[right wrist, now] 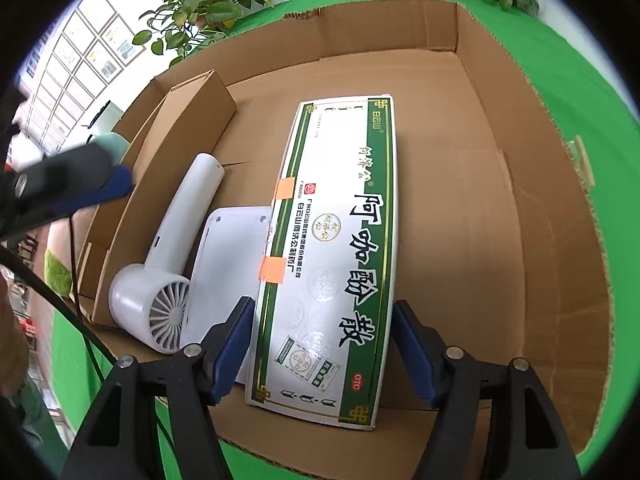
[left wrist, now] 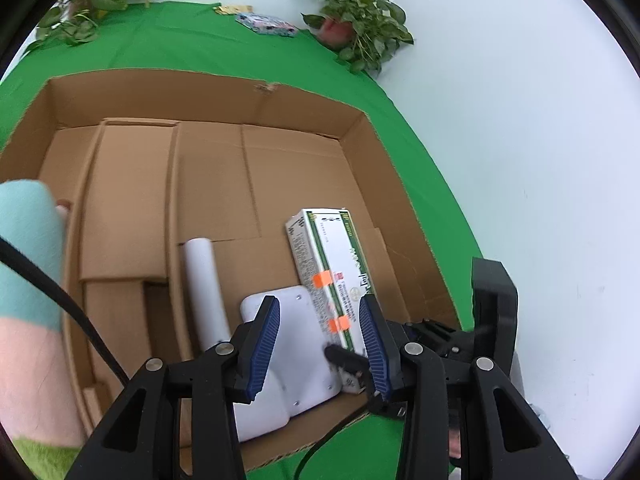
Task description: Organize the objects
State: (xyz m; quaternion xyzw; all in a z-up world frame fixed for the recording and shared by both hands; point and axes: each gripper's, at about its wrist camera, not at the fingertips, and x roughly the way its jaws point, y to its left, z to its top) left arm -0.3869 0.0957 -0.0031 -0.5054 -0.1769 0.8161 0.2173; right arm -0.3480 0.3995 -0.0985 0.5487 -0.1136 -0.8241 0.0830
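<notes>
Staged office or lab recording corner

Green cloth (left wrist: 224, 48) upper centre, potted plants (left wrist: 356, 20) against a white wall, framed certificates (right wrist: 76, 64) upper left.

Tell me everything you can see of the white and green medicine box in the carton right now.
The medicine box is a long, flat white carton of glossy card with green and gold borders, large black Chinese characters, a small red OTC mark and two orange tape tabs on its left edge. It lies face up on the floor of the cardboard box, closed and undamaged. Its left edge overlaps a flat white device. The right claw straddles its near end, pads clear of both sides.
</notes>
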